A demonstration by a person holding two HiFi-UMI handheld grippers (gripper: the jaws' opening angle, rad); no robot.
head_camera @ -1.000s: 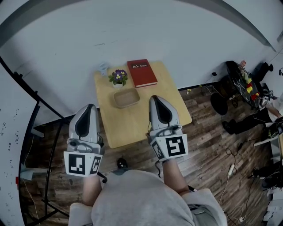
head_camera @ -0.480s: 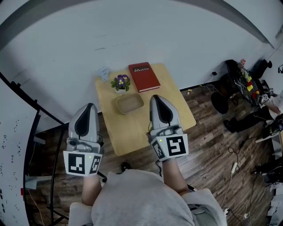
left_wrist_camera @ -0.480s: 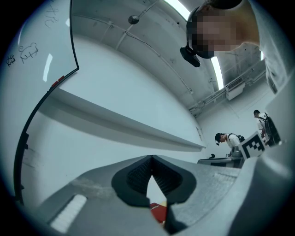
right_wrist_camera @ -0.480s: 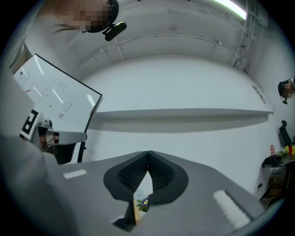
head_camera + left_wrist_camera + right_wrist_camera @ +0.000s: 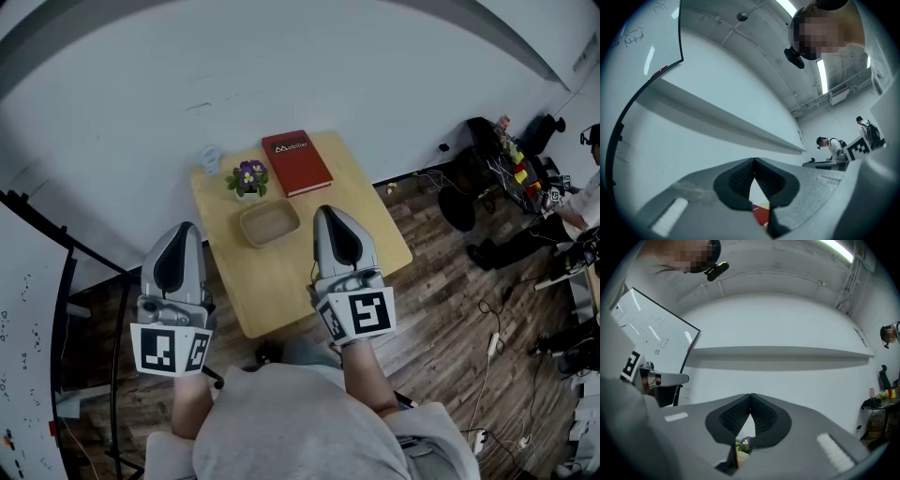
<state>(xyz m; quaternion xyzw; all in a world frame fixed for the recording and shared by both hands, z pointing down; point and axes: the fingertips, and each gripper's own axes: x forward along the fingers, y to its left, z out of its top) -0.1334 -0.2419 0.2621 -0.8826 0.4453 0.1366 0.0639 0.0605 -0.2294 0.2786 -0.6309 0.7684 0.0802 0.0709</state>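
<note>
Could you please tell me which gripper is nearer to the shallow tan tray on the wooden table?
Right. In the head view the right gripper hangs just right of the shallow tan tray; the left gripper hangs farther off, beyond the wooden table on its left side.

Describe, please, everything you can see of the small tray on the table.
The tray is shallow and rectangular, with rounded corners and a raised rim. It is beige and looks like wood. It appears empty and lies flat near the middle of the table, just in front of the flower pot and the red book. Only the table seems to touch it.
</note>
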